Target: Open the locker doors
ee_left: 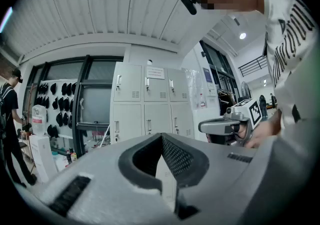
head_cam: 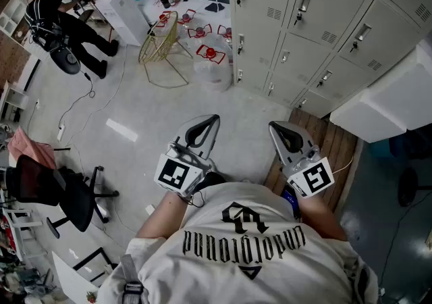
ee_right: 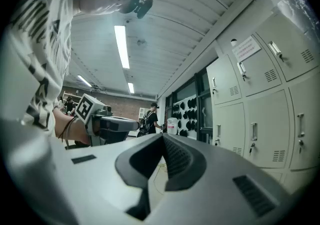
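- Ahead of me and off to my right, the lockers (head_cam: pixel 317 19) stand in one bank. Every door I can see is flat shut, so I judge the job to be at its very start.
- My left gripper (head_cam: pixel 210 121) and right gripper (head_cam: pixel 277 127) sit level and side by side close to my chest. Both are well apart from the lockers and touch nothing.
- Both pairs of jaws are clenched tip to tip with nothing between them. I should release the jaws of the working gripper on the way in, not at the door.
- Each door carries a small upright handle (head_cam: pixel 304 4) near one edge, and some seem to have a key hanging below. The flat door face gives nothing to pinch, so the handle is my target, taken squarely across its narrow sides.
- I judge the hinges lie on the edge away from the handle. The pull should therefore curve round that side, because a straight tug back could slip the jaws off.
- A door at about chest height is the sensible first choice, since I can keep the gripper level there.
- Wooden boards (head_cam: pixel 334 150) lie at the foot of the lockers and water jugs (head_cam: pixel 210 59) stand by the far end, so I should mind my feet.
- The idle gripper should stay clear of the swinging door.
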Demonstrator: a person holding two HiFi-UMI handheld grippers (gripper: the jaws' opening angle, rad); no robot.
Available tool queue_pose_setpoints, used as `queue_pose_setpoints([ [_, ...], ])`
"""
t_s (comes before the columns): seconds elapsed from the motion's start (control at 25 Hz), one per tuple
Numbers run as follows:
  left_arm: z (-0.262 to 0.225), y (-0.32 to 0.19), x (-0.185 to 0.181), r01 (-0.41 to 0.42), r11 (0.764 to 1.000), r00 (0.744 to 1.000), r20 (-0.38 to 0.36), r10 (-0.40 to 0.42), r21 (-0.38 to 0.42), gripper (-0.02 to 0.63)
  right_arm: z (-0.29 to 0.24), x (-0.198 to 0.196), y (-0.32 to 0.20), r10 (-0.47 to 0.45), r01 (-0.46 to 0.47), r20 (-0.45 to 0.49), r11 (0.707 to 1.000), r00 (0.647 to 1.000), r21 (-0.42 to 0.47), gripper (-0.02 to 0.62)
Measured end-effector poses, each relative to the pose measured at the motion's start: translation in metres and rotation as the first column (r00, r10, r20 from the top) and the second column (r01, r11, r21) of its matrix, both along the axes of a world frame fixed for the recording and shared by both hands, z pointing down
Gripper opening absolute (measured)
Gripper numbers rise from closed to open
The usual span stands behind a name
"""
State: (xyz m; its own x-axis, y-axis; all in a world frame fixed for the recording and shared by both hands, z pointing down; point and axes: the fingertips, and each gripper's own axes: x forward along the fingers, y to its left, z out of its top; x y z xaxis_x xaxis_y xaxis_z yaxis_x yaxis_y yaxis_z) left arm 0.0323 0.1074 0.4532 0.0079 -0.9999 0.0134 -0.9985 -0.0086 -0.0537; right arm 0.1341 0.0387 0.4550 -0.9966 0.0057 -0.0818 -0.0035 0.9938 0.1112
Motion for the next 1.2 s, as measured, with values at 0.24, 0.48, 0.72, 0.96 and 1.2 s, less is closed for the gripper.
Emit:
queue_pose_setpoints([
  [0.24,0.005,-0.001,-0.001,0.018,1.000,0.999,0.040,-0.018,-0.001,0.006,0.001,0.003,0.000,-0.017,0.017,0.002,1.000,1.000,-0.001,0.005],
  [0.48,0.003,-0.003,0.000,0.031,1.000,0.998,0.047,-0.031,0.005,0.006,0.001,0.003,-0.004,-0.022,0.022,0.009,1.000,1.000,0.003,0.005],
  [0.72,0.000,-0.005,-0.001,0.032,0.999,0.998,0.048,-0.032,0.008,0.008,-0.005,0.003,-0.005,-0.040,0.041,0.030,0.999,0.999,-0.032,0.006],
  [0.96,0.005,-0.013,-0.002,0.016,1.000,0.999,0.052,-0.016,0.006,0.008,0.002,-0.002,-0.016,-0.014,0.015,0.016,0.999,1.000,-0.033,0.011],
  [1.2,0.011,-0.026,-0.018,0.006,1.000,0.999,0.046,-0.005,-0.001,0.008,0.008,-0.017,-0.026,0.010,-0.010,-0.017,0.999,1.000,-0.043,0.134],
])
